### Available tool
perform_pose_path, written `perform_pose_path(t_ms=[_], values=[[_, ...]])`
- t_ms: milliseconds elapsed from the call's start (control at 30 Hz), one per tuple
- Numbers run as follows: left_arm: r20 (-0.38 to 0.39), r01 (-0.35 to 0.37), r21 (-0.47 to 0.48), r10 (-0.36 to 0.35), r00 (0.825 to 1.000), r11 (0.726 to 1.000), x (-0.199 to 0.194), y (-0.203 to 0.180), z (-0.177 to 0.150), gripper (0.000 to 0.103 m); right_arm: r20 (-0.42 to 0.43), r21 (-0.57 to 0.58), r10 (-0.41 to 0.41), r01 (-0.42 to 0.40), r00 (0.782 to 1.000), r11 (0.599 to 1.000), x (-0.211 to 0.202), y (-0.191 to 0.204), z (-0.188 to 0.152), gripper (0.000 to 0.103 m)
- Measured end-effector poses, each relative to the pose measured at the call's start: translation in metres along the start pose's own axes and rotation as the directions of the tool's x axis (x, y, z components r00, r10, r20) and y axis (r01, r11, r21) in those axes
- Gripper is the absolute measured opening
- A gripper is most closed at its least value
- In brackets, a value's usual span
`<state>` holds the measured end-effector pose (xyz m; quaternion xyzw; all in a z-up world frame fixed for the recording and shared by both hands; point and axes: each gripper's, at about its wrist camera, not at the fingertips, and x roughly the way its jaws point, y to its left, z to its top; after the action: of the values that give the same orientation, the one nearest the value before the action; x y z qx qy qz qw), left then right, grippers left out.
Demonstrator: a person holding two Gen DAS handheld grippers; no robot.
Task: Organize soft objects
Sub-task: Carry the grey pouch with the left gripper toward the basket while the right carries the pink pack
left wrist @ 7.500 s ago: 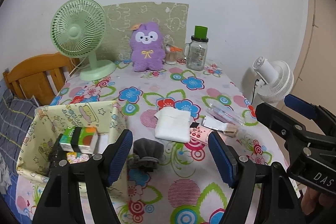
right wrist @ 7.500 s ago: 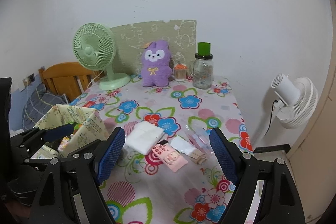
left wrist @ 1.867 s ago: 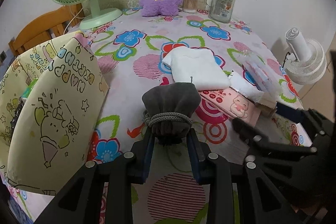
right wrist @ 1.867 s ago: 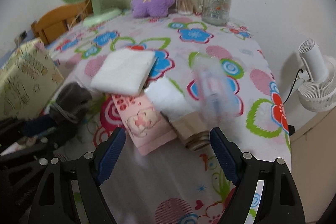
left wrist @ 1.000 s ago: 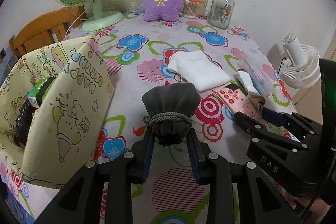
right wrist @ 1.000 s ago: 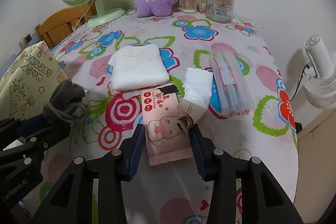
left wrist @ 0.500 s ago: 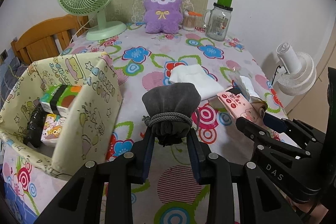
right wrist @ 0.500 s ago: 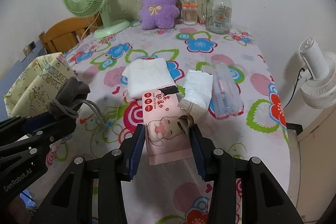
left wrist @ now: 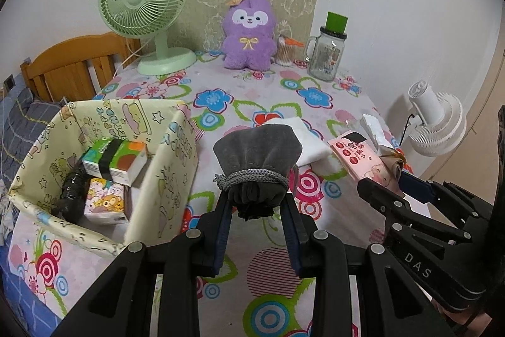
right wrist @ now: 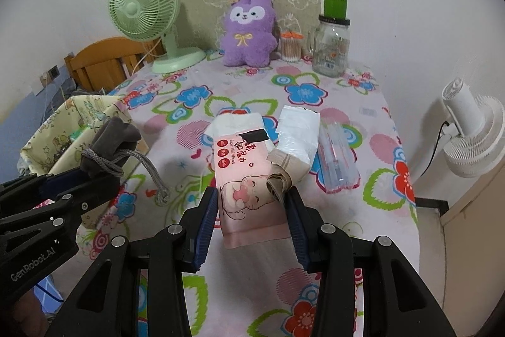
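Note:
My left gripper (left wrist: 256, 204) is shut on a grey drawstring pouch (left wrist: 257, 153) and holds it above the table, just right of the yellow fabric bin (left wrist: 164, 176). The pouch also shows in the right wrist view (right wrist: 110, 144). My right gripper (right wrist: 251, 198) is shut on a pink wet-wipes pack (right wrist: 244, 179) together with a white and brown packet (right wrist: 293, 144), lifted off the table. The pink pack shows in the left wrist view (left wrist: 356, 157). A folded white cloth (left wrist: 307, 141) lies on the floral tablecloth.
The bin holds a green and orange tissue box (left wrist: 115, 160), a cartoon pack (left wrist: 105, 204) and a black item (left wrist: 71, 195). A clear plastic packet (right wrist: 337, 160) lies right of the wipes. At the back stand a green fan (left wrist: 145, 8), purple plush (left wrist: 247, 33), cotton swabs (left wrist: 285, 52) and a jar (left wrist: 326, 52).
Both grippers have risen and drawn back, carrying the pouch and the wipes pack. The bin's inside now shows more fully to the left of the pouch.

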<state>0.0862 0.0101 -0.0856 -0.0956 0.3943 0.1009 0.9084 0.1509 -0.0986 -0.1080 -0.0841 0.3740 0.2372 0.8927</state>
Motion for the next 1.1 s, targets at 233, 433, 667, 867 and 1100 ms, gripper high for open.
perform_pose_path(t_ms=[233,433,667,867,1100], values=[[0.025,0.007,-0.01,-0.007,1.0,1.0,-0.012,0.008,0.002,0.031,0.031,-0.02,-0.005,0.006,0.999,1.0,-0.014,0.012,0.005,0.046],[0.048,0.006,-0.027,-0.005,0.999,1.0,-0.021,0.017,0.004,0.031,0.054,-0.038,-0.007,0.01,0.998,0.999,-0.025,0.022,0.013,0.046],[0.068,0.003,-0.041,0.0,0.998,0.999,-0.029,0.029,0.008,0.031,0.08,-0.059,-0.004,0.009,0.997,0.998,-0.033,0.036,0.023,0.046],[0.084,-0.009,-0.058,0.014,0.996,0.998,-0.034,0.042,0.013,0.031,0.09,-0.08,0.003,0.004,0.996,0.997,-0.035,0.05,0.031,0.046],[0.1,-0.028,-0.085,0.037,0.994,0.996,-0.037,0.064,0.019,0.031,0.1,-0.108,0.024,-0.014,0.995,0.994,-0.033,0.07,0.043,0.046]])
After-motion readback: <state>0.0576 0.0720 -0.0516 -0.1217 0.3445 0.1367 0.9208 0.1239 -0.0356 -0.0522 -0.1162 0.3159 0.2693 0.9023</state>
